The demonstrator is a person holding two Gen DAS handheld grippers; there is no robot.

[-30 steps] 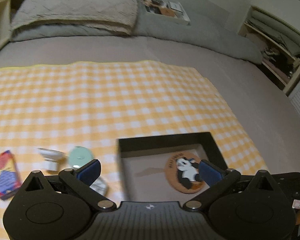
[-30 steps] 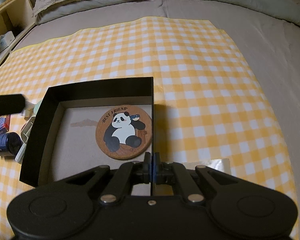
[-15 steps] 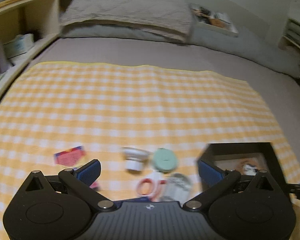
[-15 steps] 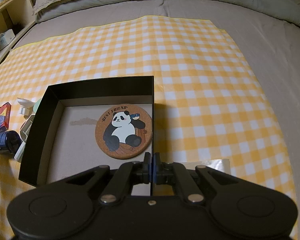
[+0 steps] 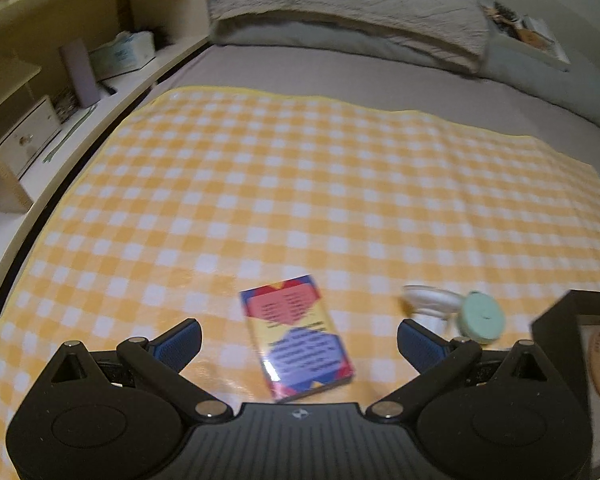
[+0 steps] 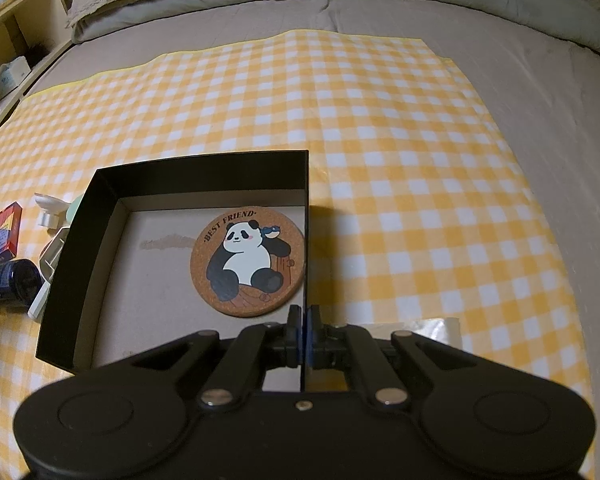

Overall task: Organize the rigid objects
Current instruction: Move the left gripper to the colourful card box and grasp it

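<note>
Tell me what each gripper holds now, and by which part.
The right gripper is shut on the black box, pinching its thin right wall near the front corner. The left gripper holds nothing; its jaws stand open.

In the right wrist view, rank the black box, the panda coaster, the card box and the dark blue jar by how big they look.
1. black box
2. panda coaster
3. card box and dark blue jar: they look alike in size at the distorted left edge, so I won't rank them.
</note>
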